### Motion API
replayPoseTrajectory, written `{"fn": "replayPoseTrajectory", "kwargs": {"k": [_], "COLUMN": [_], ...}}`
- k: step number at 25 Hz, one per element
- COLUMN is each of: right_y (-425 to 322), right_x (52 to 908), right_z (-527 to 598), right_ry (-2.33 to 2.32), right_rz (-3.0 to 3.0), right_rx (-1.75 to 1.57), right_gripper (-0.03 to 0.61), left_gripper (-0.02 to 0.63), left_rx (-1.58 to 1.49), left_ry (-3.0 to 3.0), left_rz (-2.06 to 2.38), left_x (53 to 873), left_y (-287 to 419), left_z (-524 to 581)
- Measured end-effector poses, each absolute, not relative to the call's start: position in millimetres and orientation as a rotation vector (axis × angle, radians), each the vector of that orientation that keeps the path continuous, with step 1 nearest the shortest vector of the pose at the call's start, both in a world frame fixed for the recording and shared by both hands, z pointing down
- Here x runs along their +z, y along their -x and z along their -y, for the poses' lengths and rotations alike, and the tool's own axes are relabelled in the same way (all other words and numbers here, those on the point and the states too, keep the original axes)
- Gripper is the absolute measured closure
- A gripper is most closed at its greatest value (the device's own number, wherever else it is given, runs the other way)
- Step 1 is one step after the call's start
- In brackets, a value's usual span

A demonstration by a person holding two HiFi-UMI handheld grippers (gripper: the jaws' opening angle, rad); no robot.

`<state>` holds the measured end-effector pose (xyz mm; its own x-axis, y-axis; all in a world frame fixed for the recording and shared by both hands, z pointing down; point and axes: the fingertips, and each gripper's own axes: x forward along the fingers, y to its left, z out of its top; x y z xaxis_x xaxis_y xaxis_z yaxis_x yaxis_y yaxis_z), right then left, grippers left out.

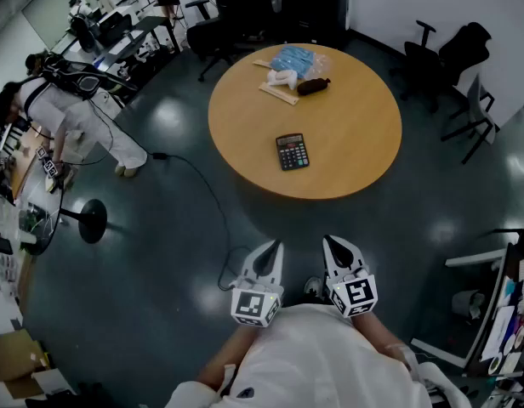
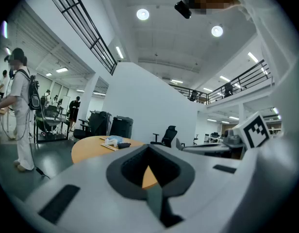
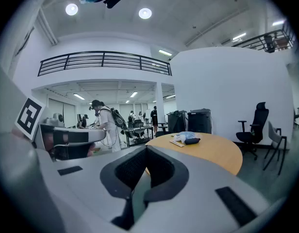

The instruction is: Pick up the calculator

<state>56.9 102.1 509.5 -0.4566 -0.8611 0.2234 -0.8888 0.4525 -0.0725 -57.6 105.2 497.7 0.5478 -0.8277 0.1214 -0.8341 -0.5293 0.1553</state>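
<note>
The black calculator (image 1: pixel 292 152) lies flat on the round wooden table (image 1: pixel 364 134), toward its near edge. Both grippers hang close to the person's body, well short of the table and over the dark floor. My left gripper (image 1: pixel 271 253) is shut with nothing in it, and my right gripper (image 1: pixel 336 246) beside it is also shut and empty. In the left gripper view the closed jaws (image 2: pixel 150 181) fill the lower frame, with the table (image 2: pixel 89 148) far ahead. The right gripper view shows its closed jaws (image 3: pixel 140 178) and the table (image 3: pixel 215 152). The calculator is hidden in both gripper views.
A blue bag (image 1: pixel 292 60), a dark pouch (image 1: pixel 313 86) and wooden sticks (image 1: pixel 277 93) lie at the table's far side. Office chairs (image 1: pixel 453 53) stand right and behind. A person in white (image 1: pixel 75 113) bends at the left. A cable (image 1: pixel 202 185) crosses the floor.
</note>
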Motion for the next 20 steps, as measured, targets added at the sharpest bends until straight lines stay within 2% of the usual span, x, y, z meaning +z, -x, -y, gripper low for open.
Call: {"fn": "replayPoseTrajectory", "kwargs": {"k": [20], "right_y": [-65.3], "right_x": [507.0], "right_z": [-93.3], "right_ry": [-1.548], "right_rz": [2.557], "right_rx": [0.257], "right_gripper": [0.565], "left_gripper": [0.607], "left_rx": [0.040], "left_ry": [-2.597], "left_rz": [1.400], "left_x": [497.4], "left_y": [48.9], "left_z": [-98.6]}}
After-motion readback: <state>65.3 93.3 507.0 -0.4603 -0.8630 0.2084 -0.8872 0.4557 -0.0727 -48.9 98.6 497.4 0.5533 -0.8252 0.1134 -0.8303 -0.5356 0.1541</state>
